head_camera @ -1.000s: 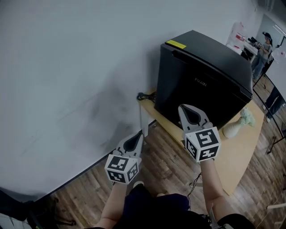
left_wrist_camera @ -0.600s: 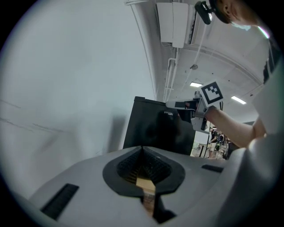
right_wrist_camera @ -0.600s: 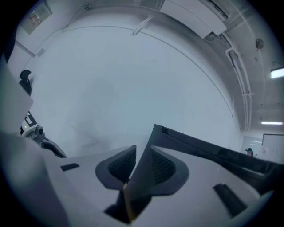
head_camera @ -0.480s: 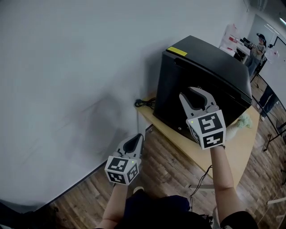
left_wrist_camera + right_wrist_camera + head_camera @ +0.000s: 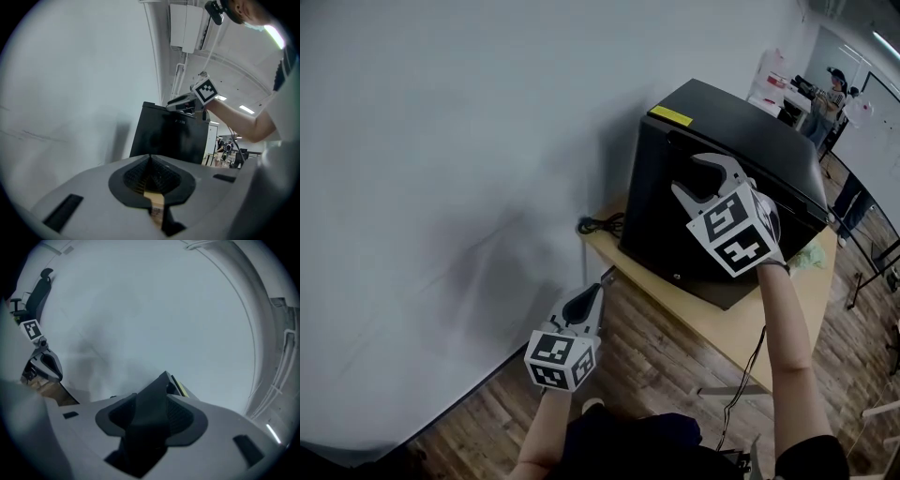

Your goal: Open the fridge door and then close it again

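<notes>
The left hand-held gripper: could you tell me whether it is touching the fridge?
Apart. The head view shows the left hand-held gripper over the floor, a clear gap short of the fridge; its own view shows the fridge well ahead.

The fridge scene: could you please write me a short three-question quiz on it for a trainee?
1. True or false: the fridge door stands open.
2. The fridge rests on: A) the floor, B) a wooden table, C) a shelf.
3. Which hand-held gripper is up at the fridge?
Key: 1 false, it is shut. 2 B. 3 The right hand-held gripper. Its jaws have just been opening, with the fridge's top edge between them. The left hand-held gripper hangs low, shut.
</notes>
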`<state>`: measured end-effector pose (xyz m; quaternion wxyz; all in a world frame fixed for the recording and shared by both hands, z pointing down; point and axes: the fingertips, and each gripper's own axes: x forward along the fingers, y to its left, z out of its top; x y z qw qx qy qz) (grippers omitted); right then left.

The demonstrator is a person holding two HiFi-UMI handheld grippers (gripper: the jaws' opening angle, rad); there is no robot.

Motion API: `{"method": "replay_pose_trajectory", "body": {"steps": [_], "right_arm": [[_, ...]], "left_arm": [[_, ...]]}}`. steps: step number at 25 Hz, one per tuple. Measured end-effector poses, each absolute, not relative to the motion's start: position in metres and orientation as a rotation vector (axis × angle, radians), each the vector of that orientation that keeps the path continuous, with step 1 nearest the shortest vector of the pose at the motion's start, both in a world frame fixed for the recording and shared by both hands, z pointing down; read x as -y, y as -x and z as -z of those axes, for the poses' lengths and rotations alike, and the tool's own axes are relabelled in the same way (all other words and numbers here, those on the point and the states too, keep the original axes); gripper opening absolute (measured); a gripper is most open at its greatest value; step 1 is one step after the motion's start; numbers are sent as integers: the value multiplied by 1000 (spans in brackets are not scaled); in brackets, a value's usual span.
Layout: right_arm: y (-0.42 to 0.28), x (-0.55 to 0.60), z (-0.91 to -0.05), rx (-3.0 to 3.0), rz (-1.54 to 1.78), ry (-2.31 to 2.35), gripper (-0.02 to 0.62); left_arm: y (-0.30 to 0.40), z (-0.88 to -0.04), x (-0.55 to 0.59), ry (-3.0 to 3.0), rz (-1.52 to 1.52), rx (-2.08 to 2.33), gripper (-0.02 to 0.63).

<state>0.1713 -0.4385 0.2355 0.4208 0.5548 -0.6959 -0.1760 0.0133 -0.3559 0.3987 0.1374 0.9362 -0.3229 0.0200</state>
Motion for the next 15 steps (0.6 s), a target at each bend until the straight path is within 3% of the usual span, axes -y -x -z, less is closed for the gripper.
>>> {"method": "replay_pose_trajectory", "body": {"steps": [15], "right_arm": [[-207,487,-246,1415,342,-1289,179]], "left_arm": [[-3,-408,386,-2705,-72,899,6]]}}
